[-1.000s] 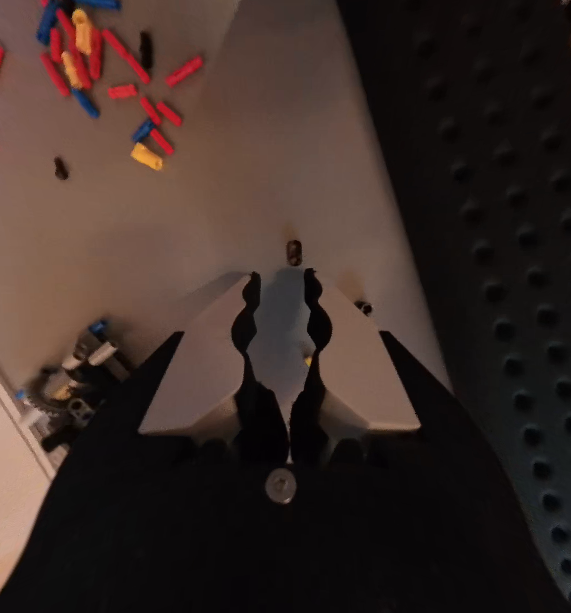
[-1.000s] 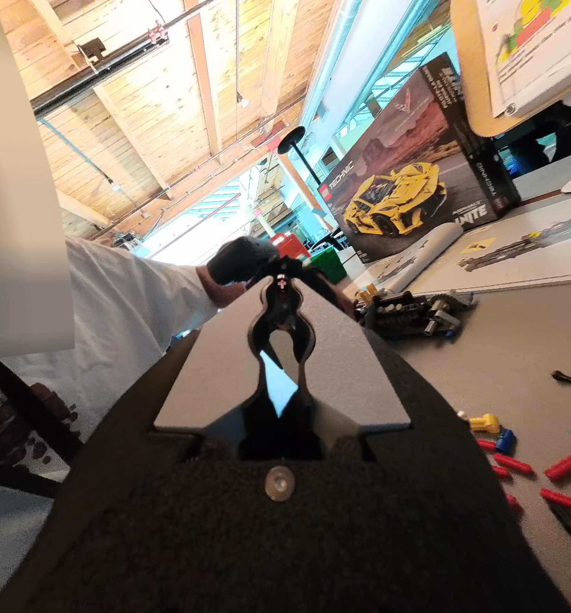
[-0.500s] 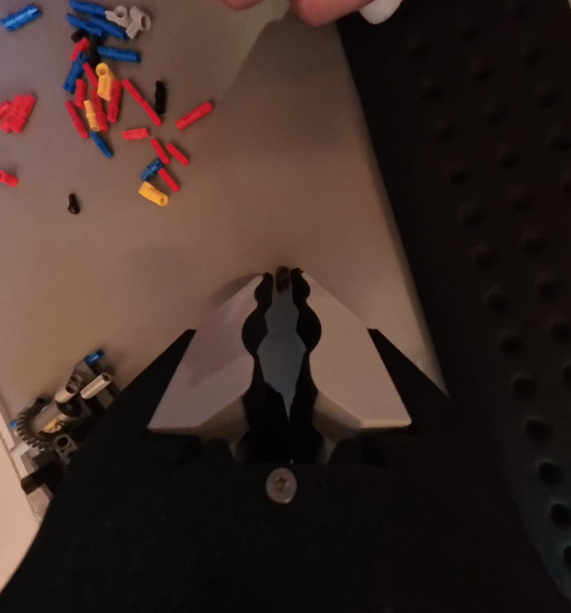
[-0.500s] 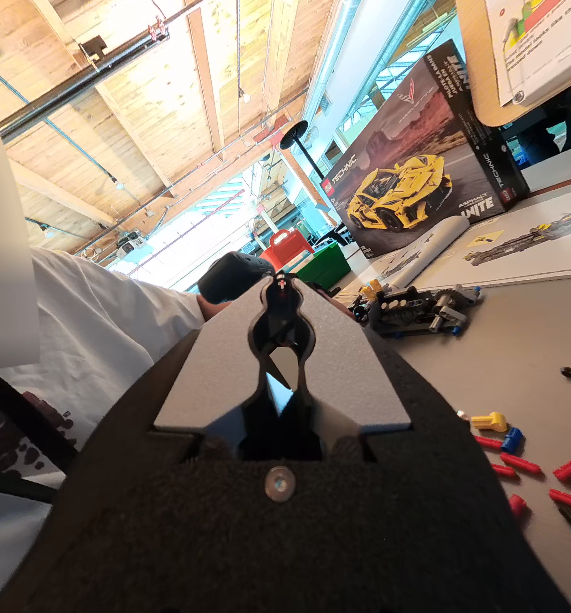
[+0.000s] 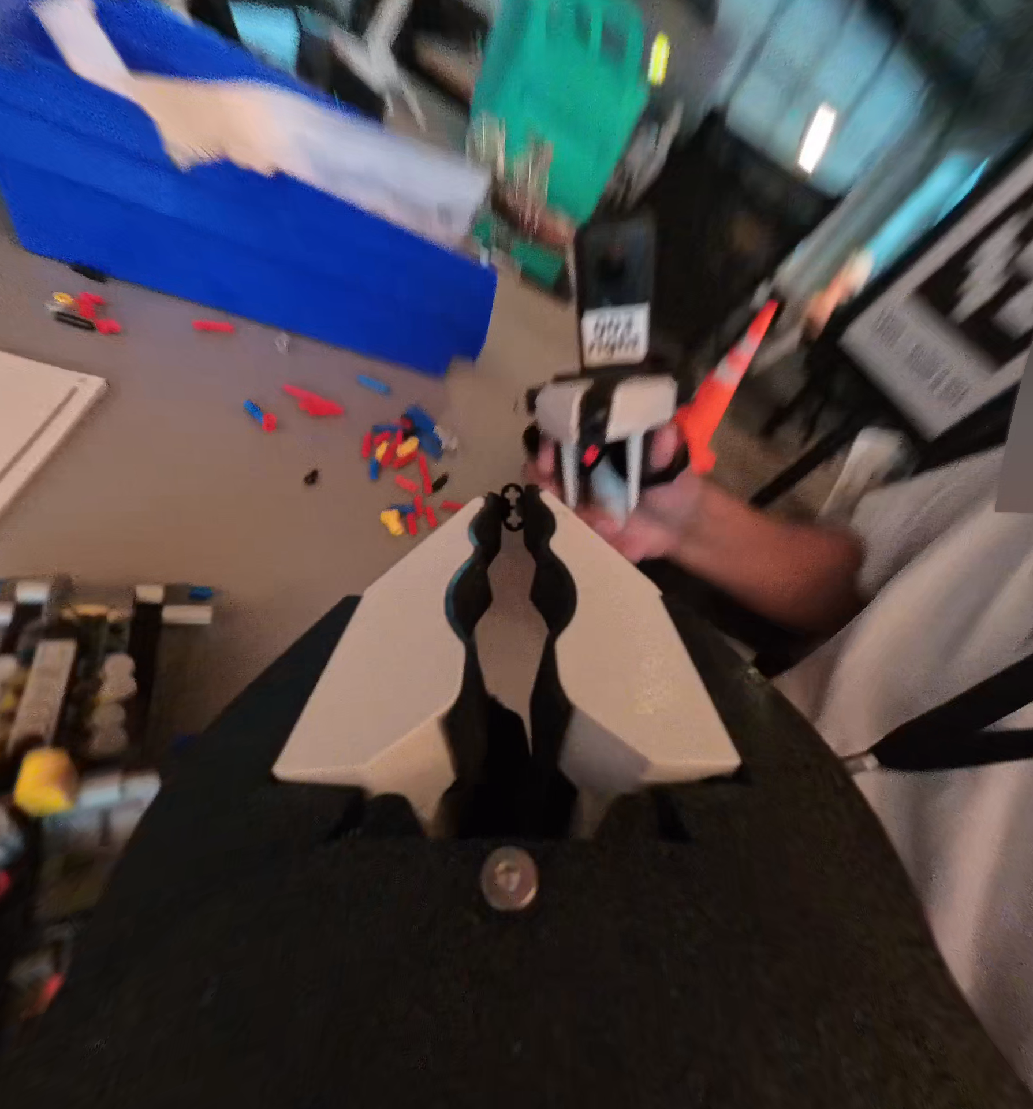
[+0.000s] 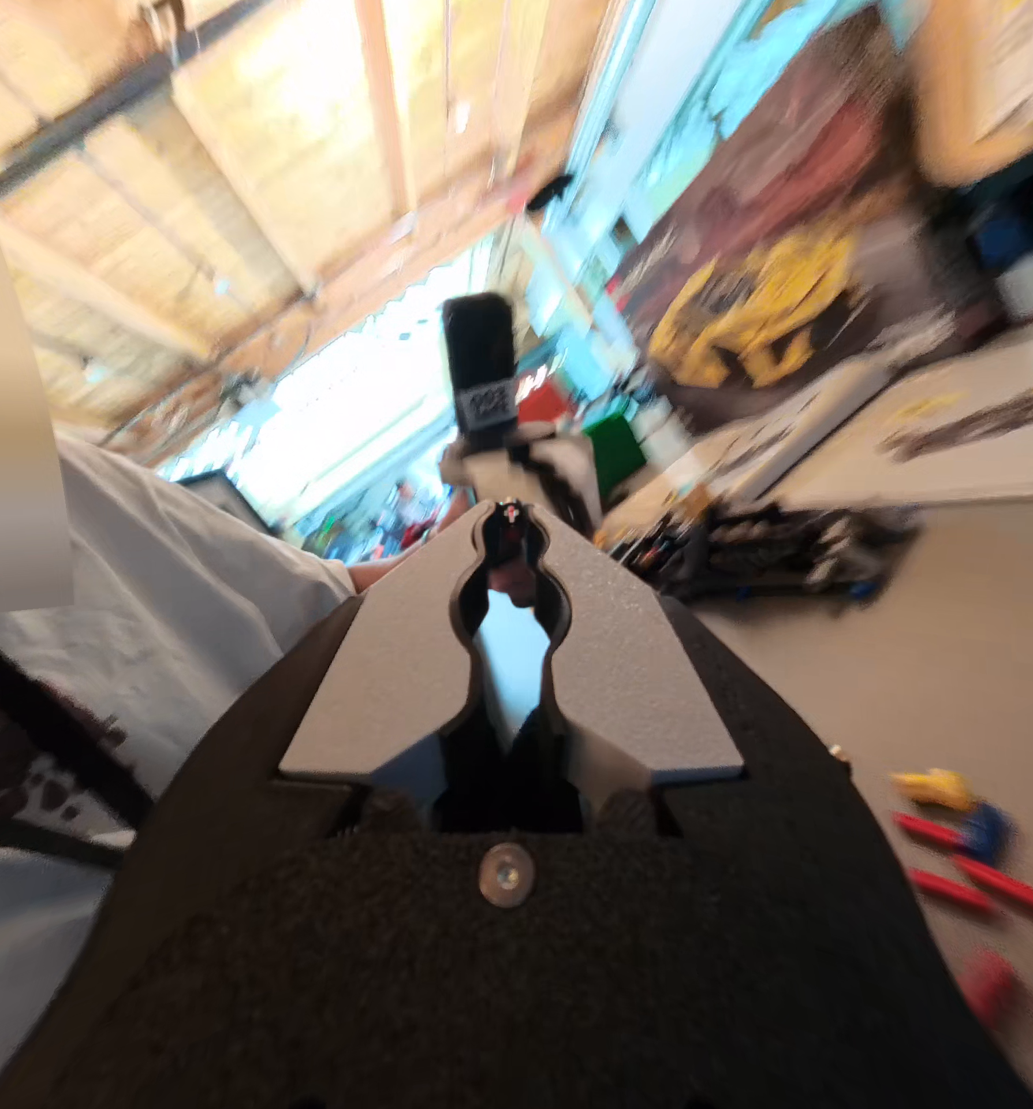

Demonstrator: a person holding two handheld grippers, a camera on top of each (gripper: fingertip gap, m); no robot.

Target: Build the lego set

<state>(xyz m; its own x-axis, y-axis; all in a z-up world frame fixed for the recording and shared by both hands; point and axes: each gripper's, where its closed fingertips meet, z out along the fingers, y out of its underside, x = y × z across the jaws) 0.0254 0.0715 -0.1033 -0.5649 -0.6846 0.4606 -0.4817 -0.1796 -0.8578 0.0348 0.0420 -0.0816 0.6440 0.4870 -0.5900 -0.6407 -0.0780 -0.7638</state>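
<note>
My left gripper (image 5: 512, 503) is shut on a small black lego connector (image 5: 511, 517), held in the air at its tips. My right gripper (image 6: 511, 521) is shut on a small red pin (image 6: 510, 512). The two grippers face each other closely above the grey table: the right one shows in the left wrist view (image 5: 601, 447), and the left one shows blurred in the right wrist view (image 6: 505, 468). The partly built dark model (image 5: 52, 678) lies at lower left, and also shows in the right wrist view (image 6: 772, 552).
A pile of loose red, blue and yellow pins (image 5: 403, 456) lies on the table, with more in the right wrist view (image 6: 952, 810). A blue bin (image 5: 232, 240) stands behind. The set's box (image 6: 772, 300) and open instruction booklet (image 6: 922, 432) sit at the right. A person's white shirt (image 6: 172, 570) is close.
My left gripper closed on the black connector lying on the table, lifted it and swung up toward the right gripper. The right gripper stayed shut on the red pin. Both views are motion-blurred.
</note>
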